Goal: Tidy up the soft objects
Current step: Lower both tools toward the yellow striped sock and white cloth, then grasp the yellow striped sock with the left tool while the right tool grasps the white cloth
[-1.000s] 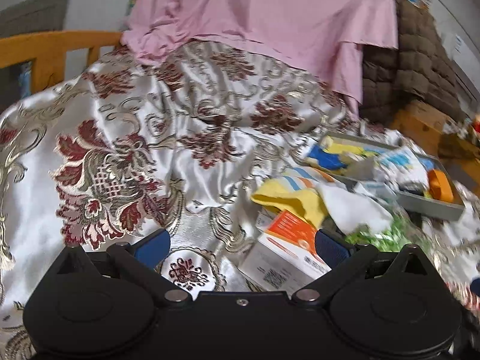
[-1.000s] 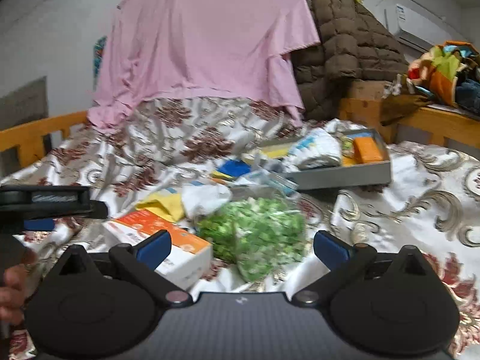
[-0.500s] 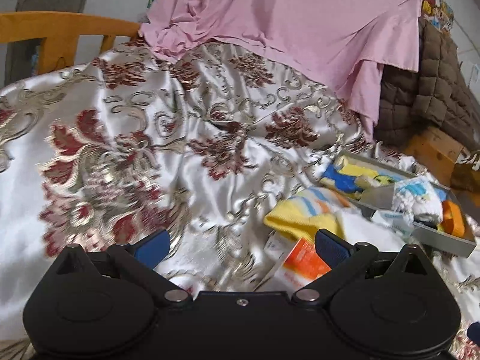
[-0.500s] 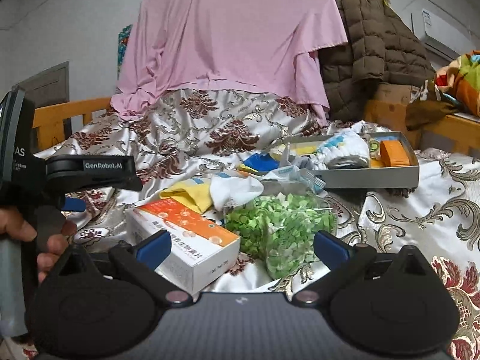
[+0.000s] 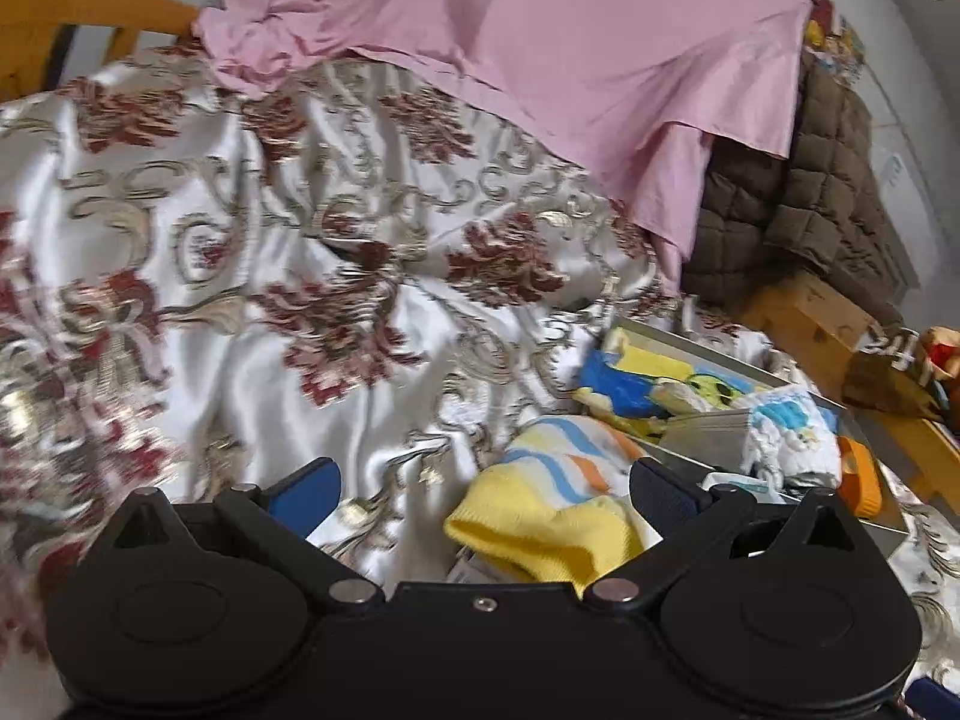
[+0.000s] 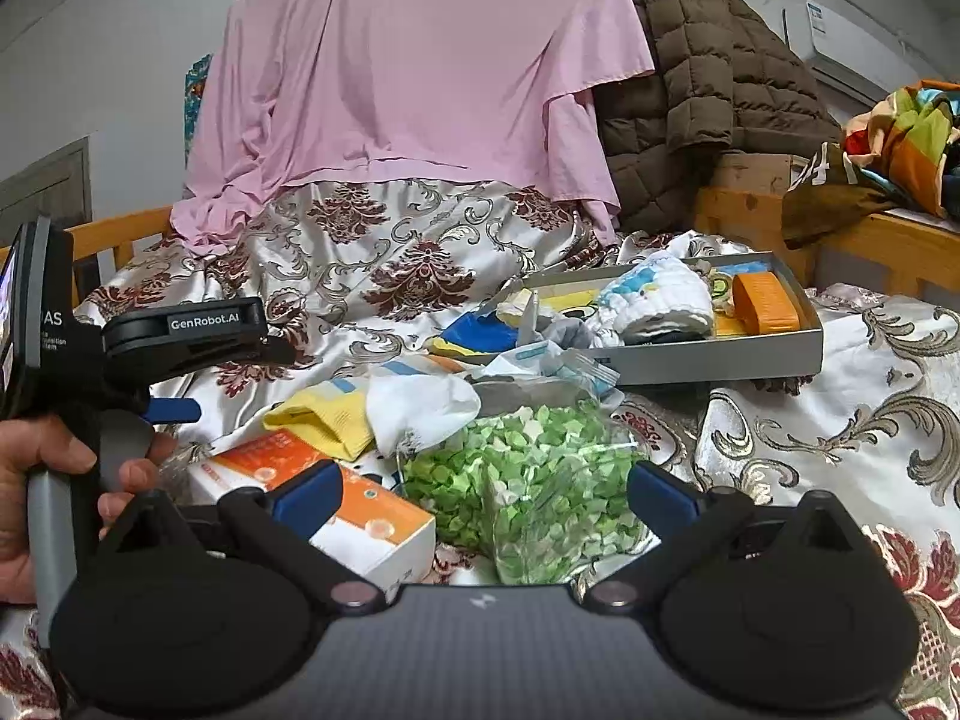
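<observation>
Yellow striped sock (image 5: 552,504) lying on the bed just ahead of the left claw (image 5: 483,489), spread wide, empty. Best pinched at the cuff.

From the right wrist: right claw (image 6: 483,489) likewise released above the green bag (image 6: 528,480); grey tray (image 6: 720,360) beyond.

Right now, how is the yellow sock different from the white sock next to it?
The yellow sock has a bright yellow cuff and blue and orange stripes; the white sock looks plain white. The yellow sock lies stretched out beside the orange box, while the white sock is bunched up against the bag of green bits. Both lie loose on the bedspread, outside the grey tray.
</observation>
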A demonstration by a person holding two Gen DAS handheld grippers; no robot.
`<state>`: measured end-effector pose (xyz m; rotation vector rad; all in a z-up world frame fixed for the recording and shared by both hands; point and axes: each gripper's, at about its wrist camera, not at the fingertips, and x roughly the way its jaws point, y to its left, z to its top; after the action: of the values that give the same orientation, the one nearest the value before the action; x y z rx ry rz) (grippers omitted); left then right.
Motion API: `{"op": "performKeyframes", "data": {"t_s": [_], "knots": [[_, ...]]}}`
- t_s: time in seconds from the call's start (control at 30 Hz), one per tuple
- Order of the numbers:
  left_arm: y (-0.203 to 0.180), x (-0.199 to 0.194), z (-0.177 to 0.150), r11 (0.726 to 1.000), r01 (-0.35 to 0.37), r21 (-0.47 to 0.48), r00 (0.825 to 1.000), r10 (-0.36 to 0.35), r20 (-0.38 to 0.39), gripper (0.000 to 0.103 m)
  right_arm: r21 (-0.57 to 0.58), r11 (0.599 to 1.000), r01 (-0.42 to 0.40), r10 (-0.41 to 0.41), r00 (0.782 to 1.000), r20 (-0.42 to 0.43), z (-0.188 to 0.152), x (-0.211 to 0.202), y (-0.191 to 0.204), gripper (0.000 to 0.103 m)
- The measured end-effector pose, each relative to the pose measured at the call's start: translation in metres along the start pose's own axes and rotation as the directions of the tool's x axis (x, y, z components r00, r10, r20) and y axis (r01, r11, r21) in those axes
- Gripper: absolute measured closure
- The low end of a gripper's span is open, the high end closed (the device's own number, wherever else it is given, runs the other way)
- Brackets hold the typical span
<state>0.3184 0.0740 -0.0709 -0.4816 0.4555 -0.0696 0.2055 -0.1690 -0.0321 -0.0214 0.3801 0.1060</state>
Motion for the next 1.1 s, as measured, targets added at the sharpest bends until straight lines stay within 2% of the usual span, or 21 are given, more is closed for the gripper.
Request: {"op": "performKeyframes", "data": {"t_s": [0.13, 0.33, 0.47, 0.6, 0.73, 0.9, 1.0, 1.1], "knots": [[0.011, 0.018, -0.001, 0.993, 0.111, -0.049, 0.993, -0.113, -0.022, 0.001, -0.013, 1.0, 0.016, -0.016, 1.0, 0.002, 0.009, 0.014, 0.002, 0.0], [0.013, 0.036, 0.0, 0.976, 0.21, -0.048, 0.976, -0.212, -0.038, 0.002, -0.044, 0.999, 0.03, -0.03, 1.0, 0.008, 0.021, 0.039, 0.007, 0.0], [0.013, 0.046, 0.003, 0.965, 0.263, -0.025, 0.961, -0.264, -0.085, 0.003, -0.106, 0.994, 0.023, -0.023, 1.0, -0.003, 0.029, 0.058, 0.013, 0.0], [0.021, 0.057, 0.005, 0.96, 0.274, -0.06, 0.952, -0.28, -0.125, 0.003, -0.196, 0.981, 0.014, -0.021, 0.999, -0.037, 0.036, 0.078, 0.024, 0.0], [0.03, 0.067, 0.007, 0.953, 0.284, -0.101, 0.94, -0.298, -0.166, 0.005, -0.287, 0.957, -0.031, 0.006, 0.996, -0.087, 0.039, 0.097, 0.039, 0.0], [0.03, 0.064, 0.004, 0.948, 0.304, -0.095, 0.936, -0.316, -0.157, 0.008, -0.373, 0.927, -0.037, 0.0, 0.995, -0.098, 0.036, 0.109, 0.054, 0.001], [0.029, 0.066, 0.003, 0.951, 0.295, -0.092, 0.937, -0.306, -0.167, 0.017, -0.372, 0.927, -0.041, 0.003, 0.995, -0.101, 0.034, 0.111, 0.055, 0.001], [0.029, 0.067, 0.001, 0.951, 0.296, -0.094, 0.934, -0.309, -0.179, 0.024, -0.371, 0.928, -0.044, 0.003, 0.994, -0.109, 0.034, 0.114, 0.055, 0.007]]}}
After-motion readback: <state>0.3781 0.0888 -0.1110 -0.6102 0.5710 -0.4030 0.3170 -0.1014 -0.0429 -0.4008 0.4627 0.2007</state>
